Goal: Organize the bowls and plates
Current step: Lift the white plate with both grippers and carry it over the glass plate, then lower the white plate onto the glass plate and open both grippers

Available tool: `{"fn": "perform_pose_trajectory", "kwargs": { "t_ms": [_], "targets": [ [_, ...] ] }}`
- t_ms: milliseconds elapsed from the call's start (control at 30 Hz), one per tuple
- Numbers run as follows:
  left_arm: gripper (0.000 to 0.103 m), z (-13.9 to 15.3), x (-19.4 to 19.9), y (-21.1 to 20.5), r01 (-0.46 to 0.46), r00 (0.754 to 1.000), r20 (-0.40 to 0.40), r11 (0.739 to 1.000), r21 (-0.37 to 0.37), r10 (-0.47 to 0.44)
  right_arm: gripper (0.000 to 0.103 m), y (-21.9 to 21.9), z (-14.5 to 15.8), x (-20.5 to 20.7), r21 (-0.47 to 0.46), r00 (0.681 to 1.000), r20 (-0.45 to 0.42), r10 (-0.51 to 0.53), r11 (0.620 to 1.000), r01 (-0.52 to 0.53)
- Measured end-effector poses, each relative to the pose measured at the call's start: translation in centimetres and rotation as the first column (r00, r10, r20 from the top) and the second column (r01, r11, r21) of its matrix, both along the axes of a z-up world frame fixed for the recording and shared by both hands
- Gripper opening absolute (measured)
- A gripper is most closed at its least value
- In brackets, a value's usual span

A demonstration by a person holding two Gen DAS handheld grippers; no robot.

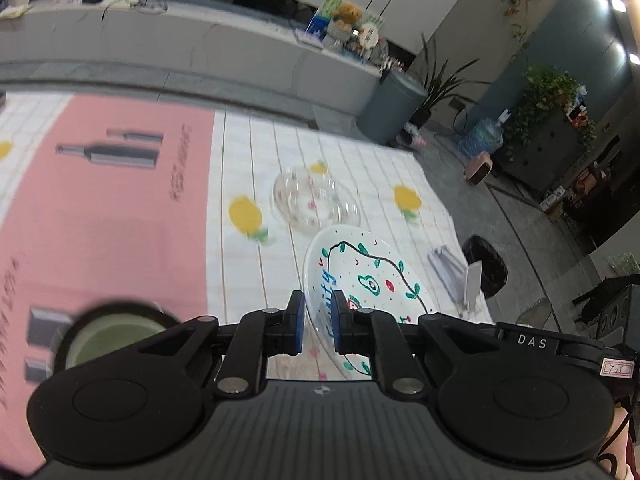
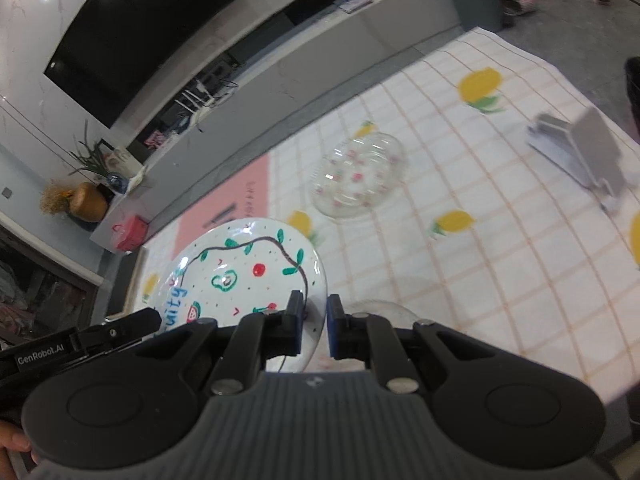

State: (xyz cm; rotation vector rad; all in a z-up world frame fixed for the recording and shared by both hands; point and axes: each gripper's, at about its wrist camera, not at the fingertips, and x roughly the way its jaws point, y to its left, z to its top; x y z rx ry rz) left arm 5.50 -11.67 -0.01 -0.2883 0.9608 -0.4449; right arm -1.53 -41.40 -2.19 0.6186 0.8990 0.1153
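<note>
A white plate with fruit drawings and blue lettering is held above the tablecloth by both grippers. My left gripper is shut on its near rim. My right gripper is shut on the opposite rim of the same plate. The left gripper's black body shows at the lower left of the right wrist view. A clear glass bowl with small pink flowers sits on the cloth beyond the plate; it also shows in the right wrist view. Another clear glass dish lies just under the right gripper.
A dark-rimmed bowl with a pale green inside sits on the pink mat at the left. A white stand lies on the cloth at the right, near the table edge. A grey bin and plants stand beyond the table.
</note>
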Motion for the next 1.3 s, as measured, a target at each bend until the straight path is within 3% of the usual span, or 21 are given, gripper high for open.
{"fn": "perform_pose_trajectory", "kwargs": {
  "t_ms": [267,500,1300],
  "targets": [
    [0.014,-4.7,-1.4,-1.9,-0.041,0.995,-0.085,0.998,0.044,0.045,0.010,-1.7,-4.4,-0.8,-0.013,0.996,-0.084,0.005,1.000,-0.006],
    [0.015,-7.2,-2.4,-3.0,-0.070,0.990,-0.114,0.994,0.089,0.080,0.010,-2.2,-6.6,-0.2,-0.036,0.992,-0.124,0.013,0.999,-0.018],
    [0.016,-11.4,-2.8,-3.1,-0.134,0.972,-0.172,0.981,0.139,0.158,0.010,-0.8,-8.7,1.5,-0.134,0.985,-0.161,0.066,0.987,-0.088]
  ]
}}
